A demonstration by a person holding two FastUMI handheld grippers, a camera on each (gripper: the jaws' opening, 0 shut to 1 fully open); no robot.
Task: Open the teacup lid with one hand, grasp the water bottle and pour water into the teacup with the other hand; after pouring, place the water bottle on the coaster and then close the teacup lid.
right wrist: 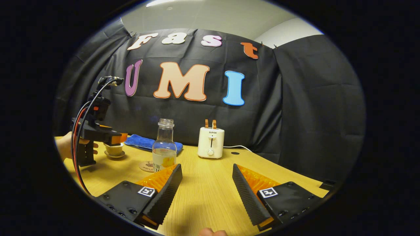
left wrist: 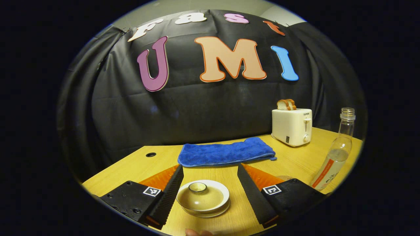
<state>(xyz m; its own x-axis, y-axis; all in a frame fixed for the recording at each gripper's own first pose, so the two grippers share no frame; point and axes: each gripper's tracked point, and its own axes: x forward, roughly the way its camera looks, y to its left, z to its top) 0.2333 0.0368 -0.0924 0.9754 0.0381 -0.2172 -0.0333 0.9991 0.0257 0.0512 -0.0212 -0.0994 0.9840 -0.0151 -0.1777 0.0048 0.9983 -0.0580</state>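
Left gripper (left wrist: 210,186) spread wide, holding nothing, poised just above and around a small pale ceramic teacup with a round domed lid (left wrist: 200,196) and a little ring knob (left wrist: 198,187) on top, seated on a white saucer (left wrist: 223,193) on the light wooden table (left wrist: 295,160). Lid in place, not yet touched. Right gripper (right wrist: 206,186) likewise wide apart and empty, hovering over bare tabletop, with the clear plastic water bottle (right wrist: 164,147) ahead and a little to its left, uncapped, upright, roughly a third full, standing just beside a round printed coaster (right wrist: 146,166). Seen also from the right gripper view: the left gripper (right wrist: 113,139) held by a hand (right wrist: 67,146) right over the teacup (right wrist: 114,150). Probably light but brittle and glazed, so slippery; best taken by the knob, squarely and gently, then lifted straight up. Bottle likely light, thin-walled and apt to dent; better gripped at the labelled lower body than the narrow neck, and kept level since open. Behind, a folded blue microfibre cloth (left wrist: 226,152) and a white toaster (left wrist: 291,126) with bread slices.
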